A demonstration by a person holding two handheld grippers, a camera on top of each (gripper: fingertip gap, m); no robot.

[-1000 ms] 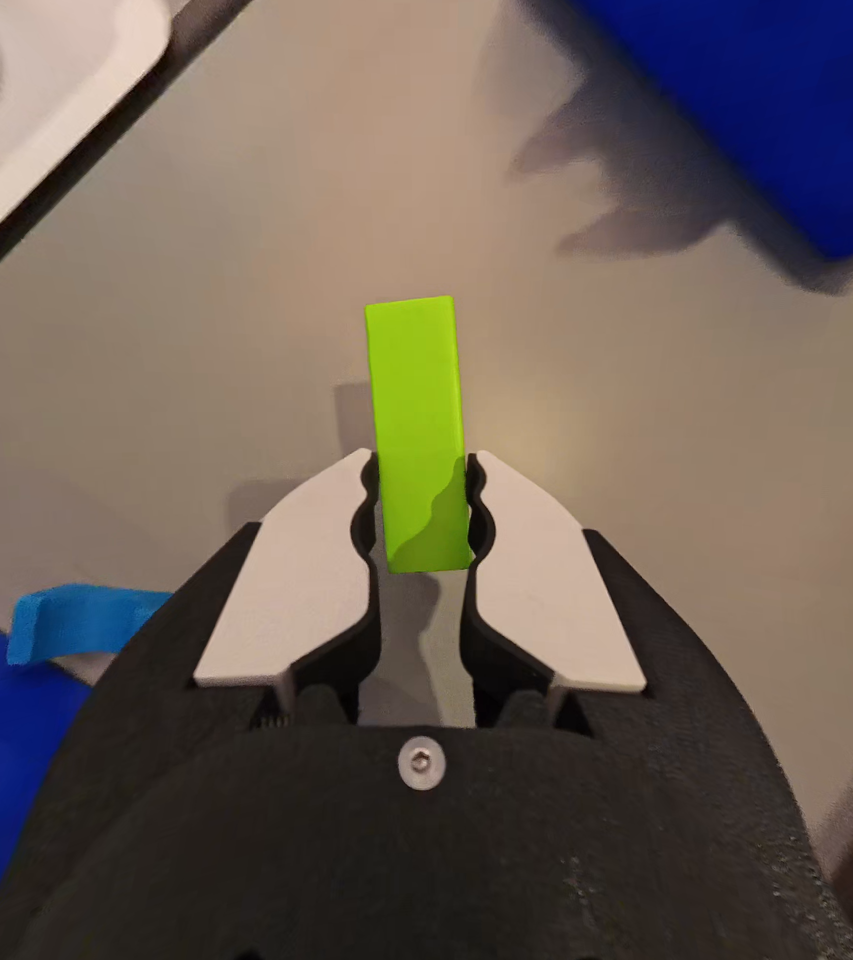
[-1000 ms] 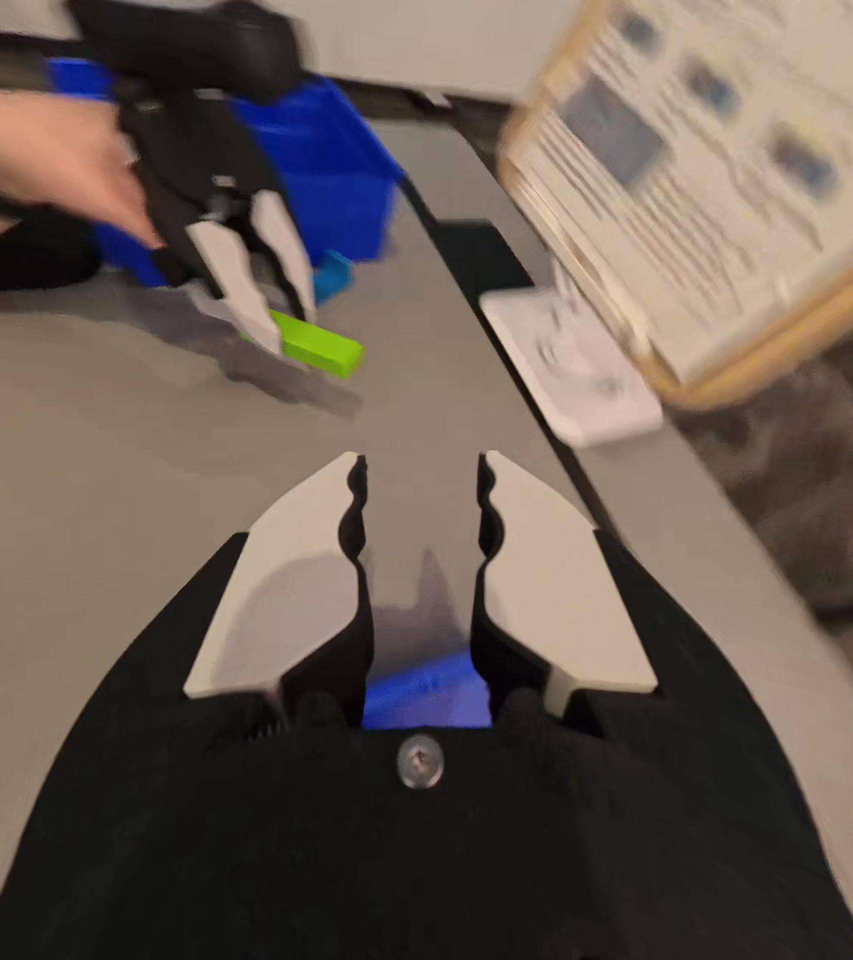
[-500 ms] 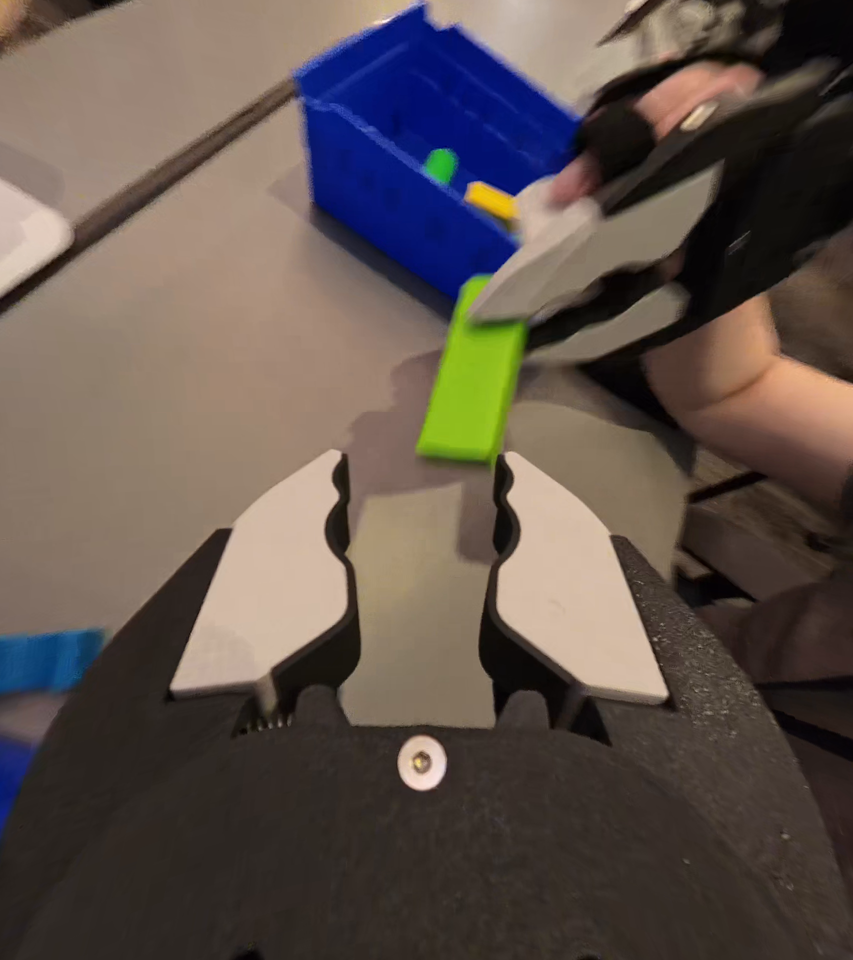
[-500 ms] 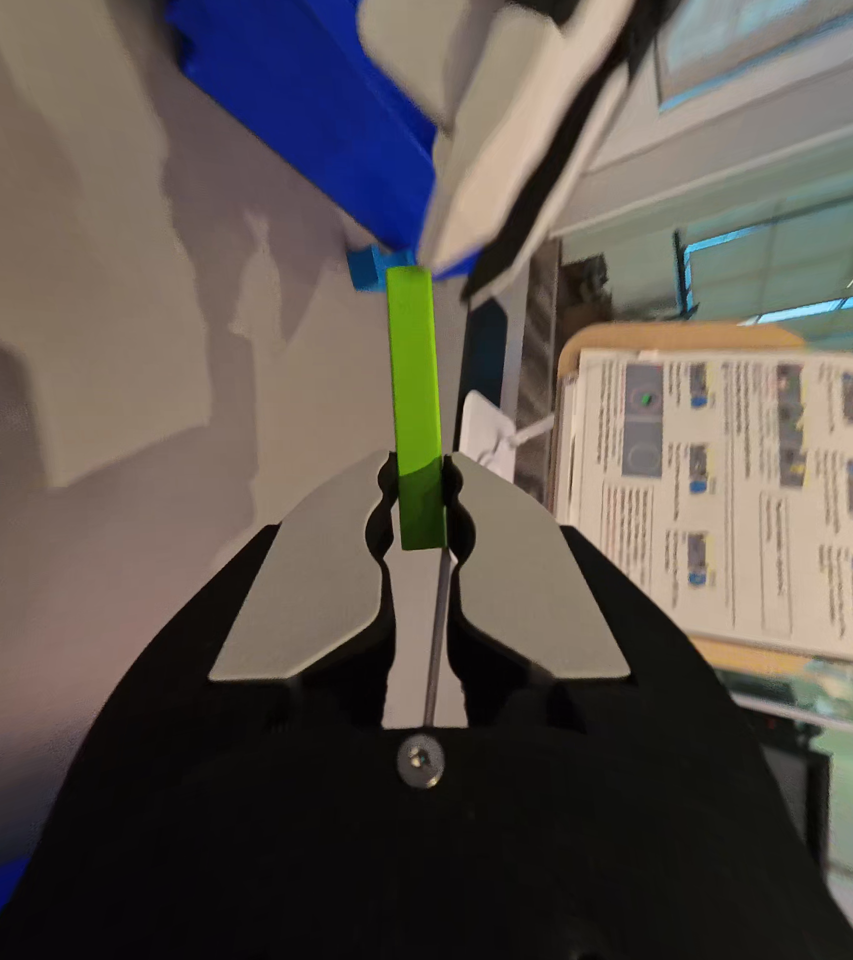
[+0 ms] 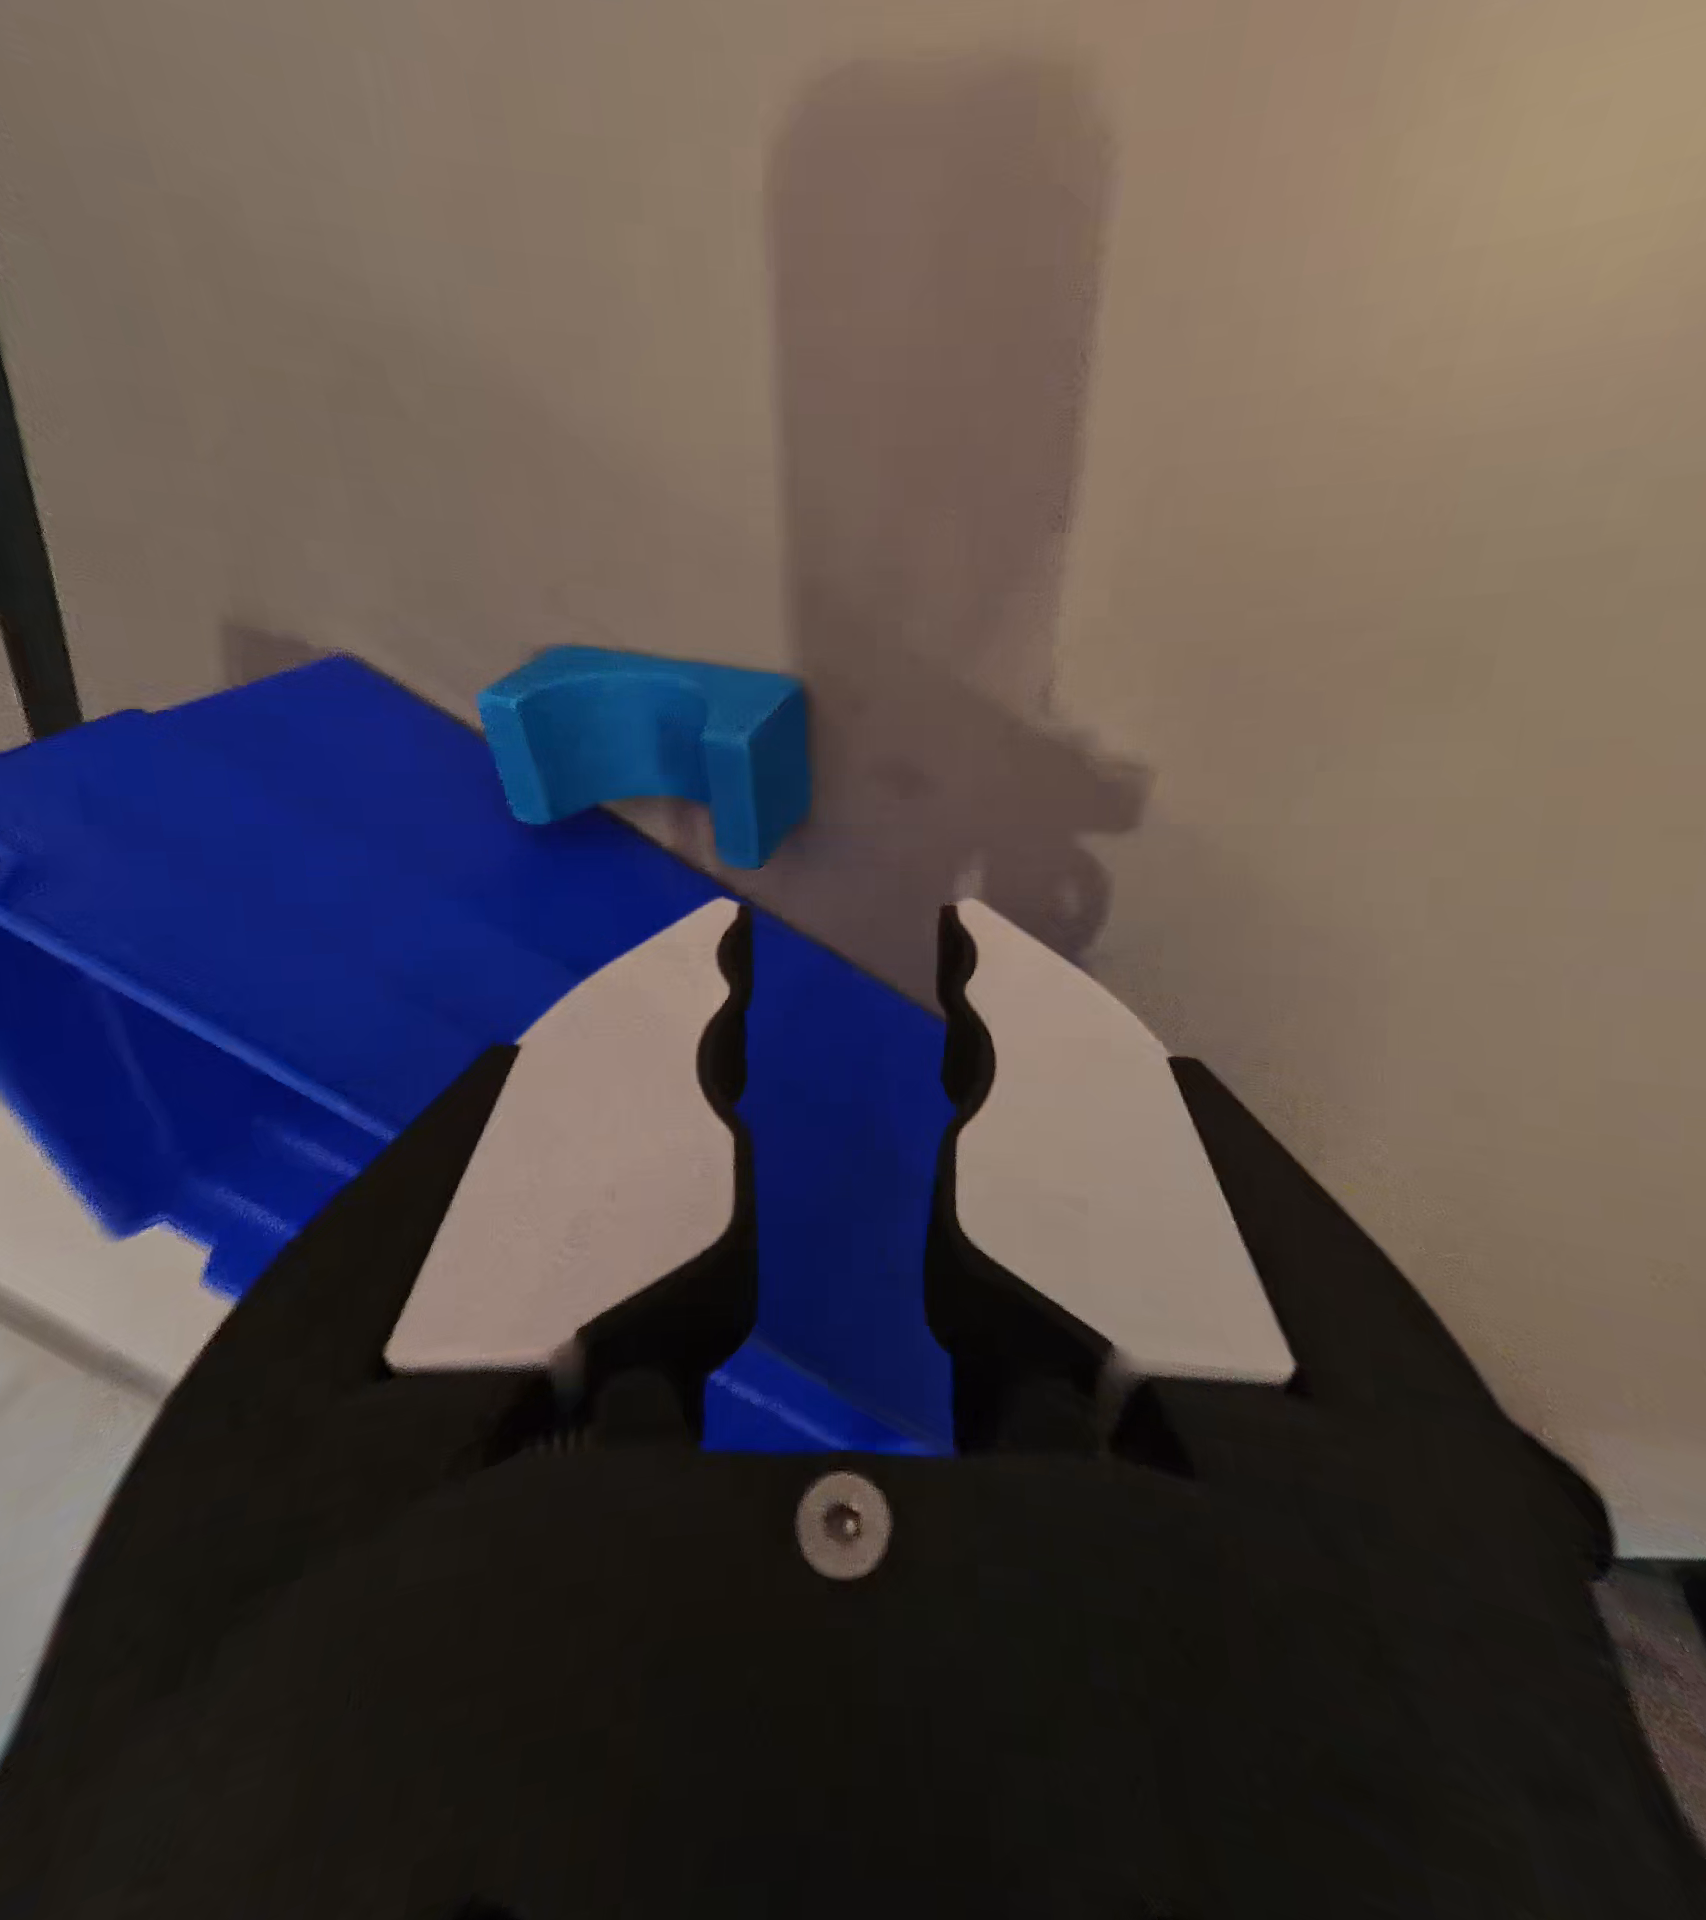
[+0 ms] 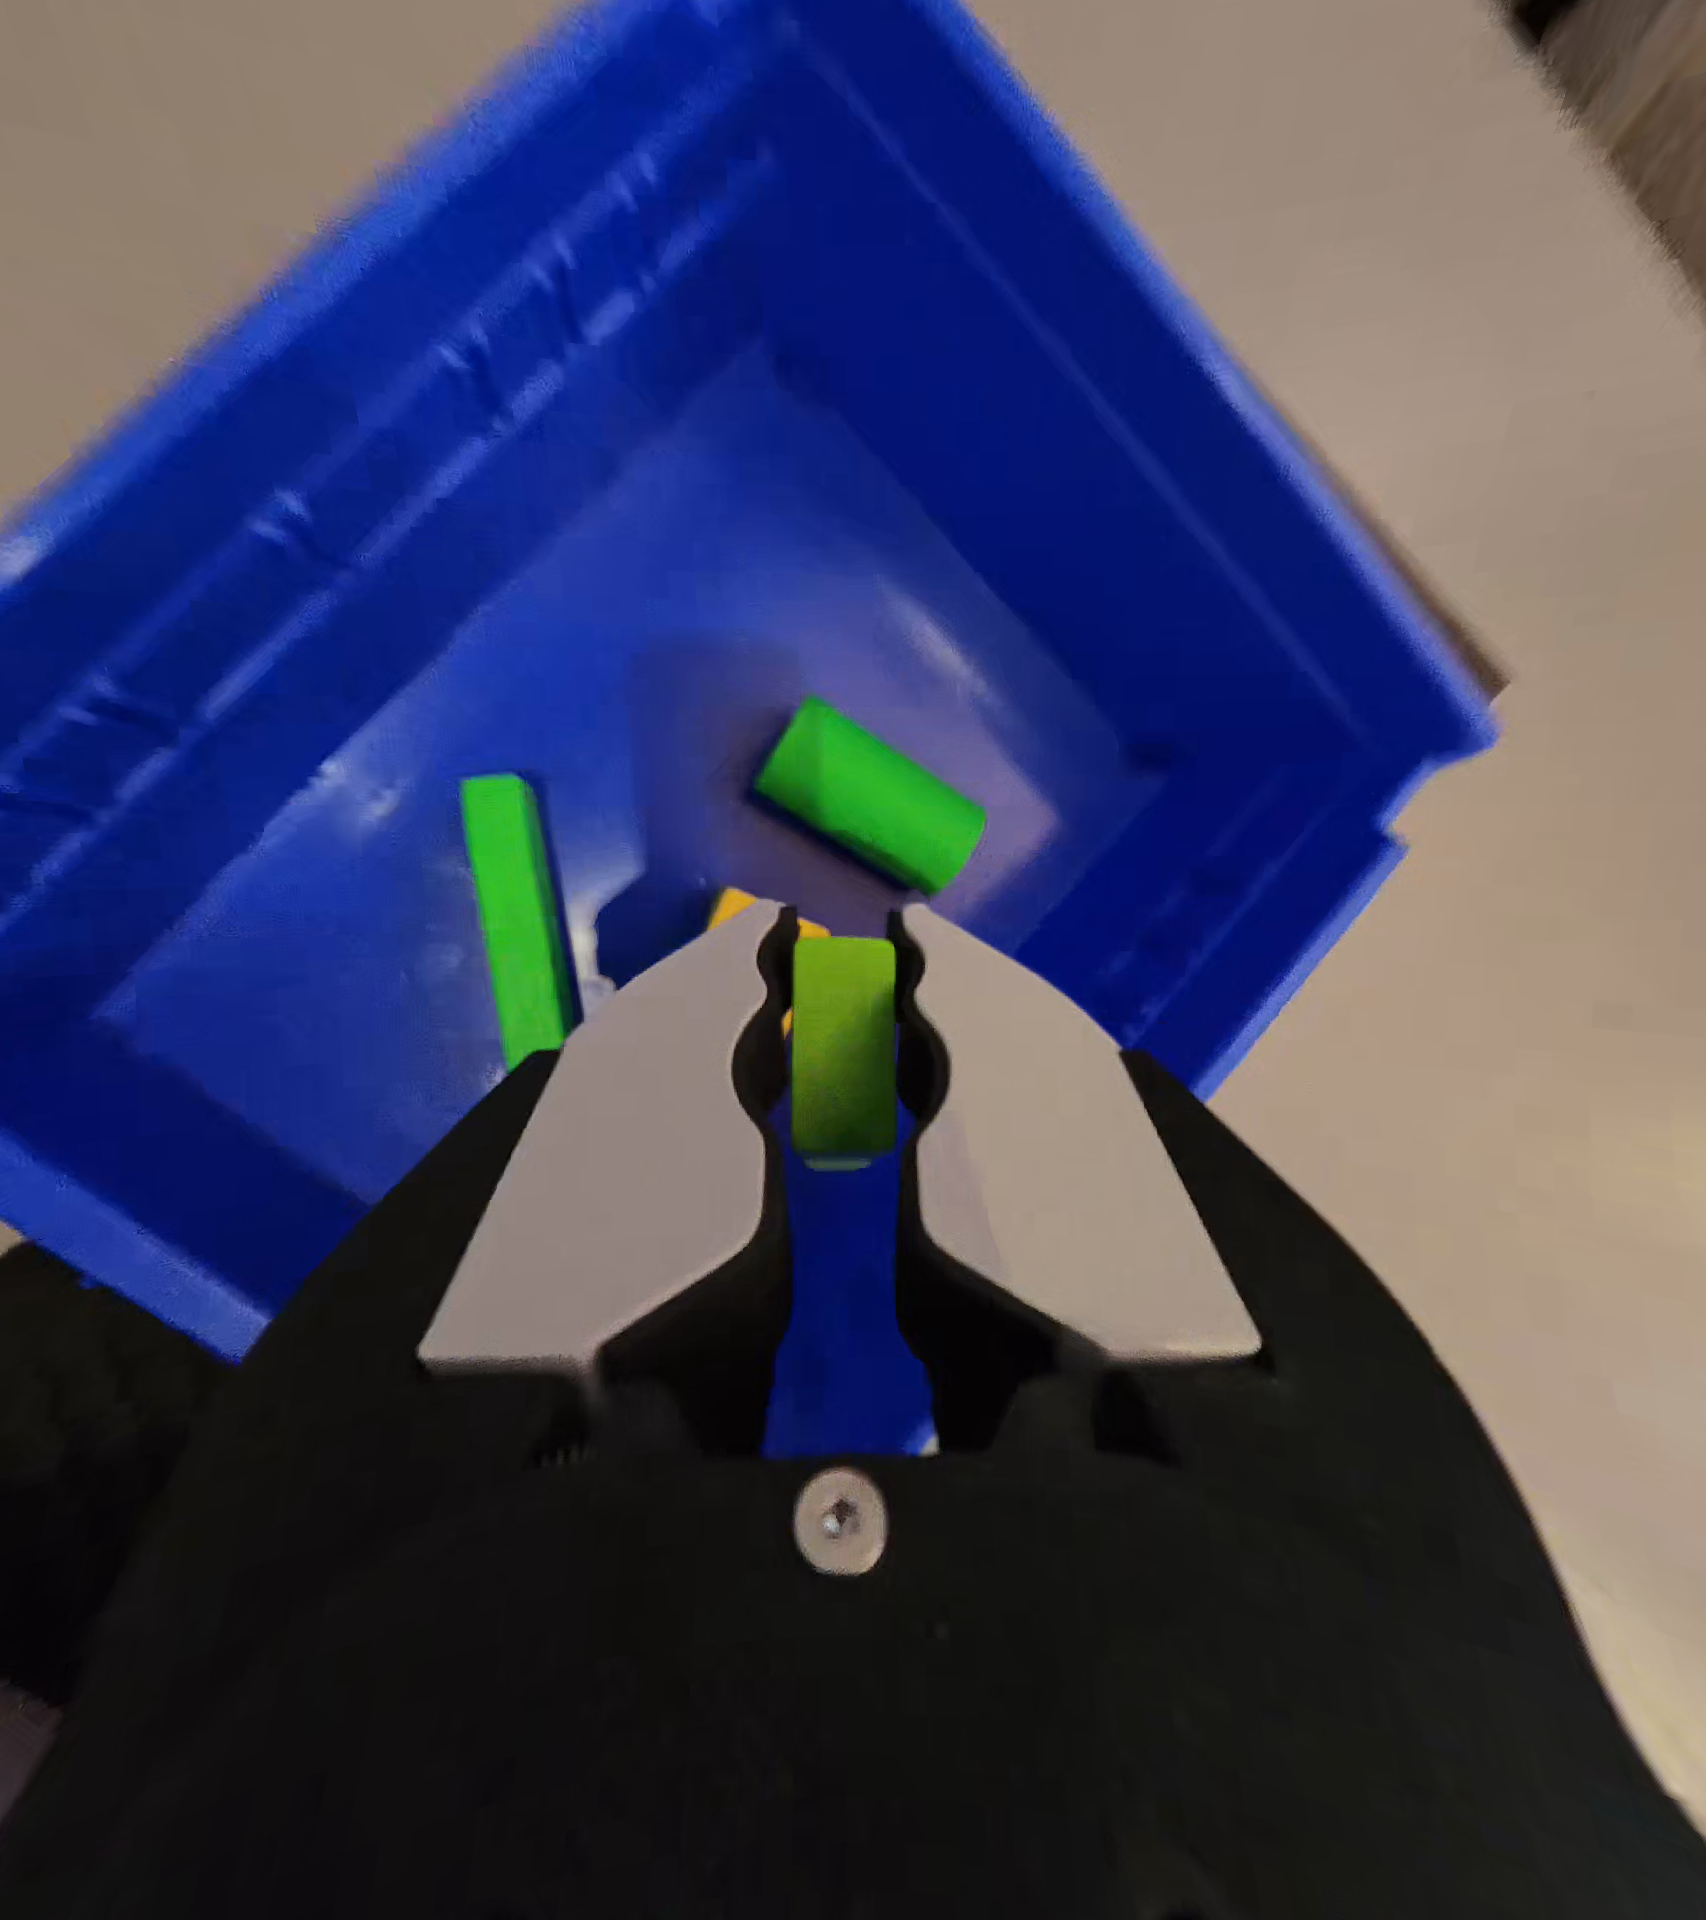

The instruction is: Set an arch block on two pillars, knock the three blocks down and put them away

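Put-away stage, by the look of it: right gripper [image 6: 841,940] clamped on a green flat block [image 6: 841,1049] above the open blue bin [image 6: 1088,343], with a green bar [image 6: 514,914] and green cylinder [image 6: 870,795] already inside. Blue arch block [image 5: 646,748] lying on the table [image 5: 1400,520] beside another blue bin [image 5: 236,894], seen only from the left wrist. Left gripper [image 5: 844,914] parted narrowly, empty.
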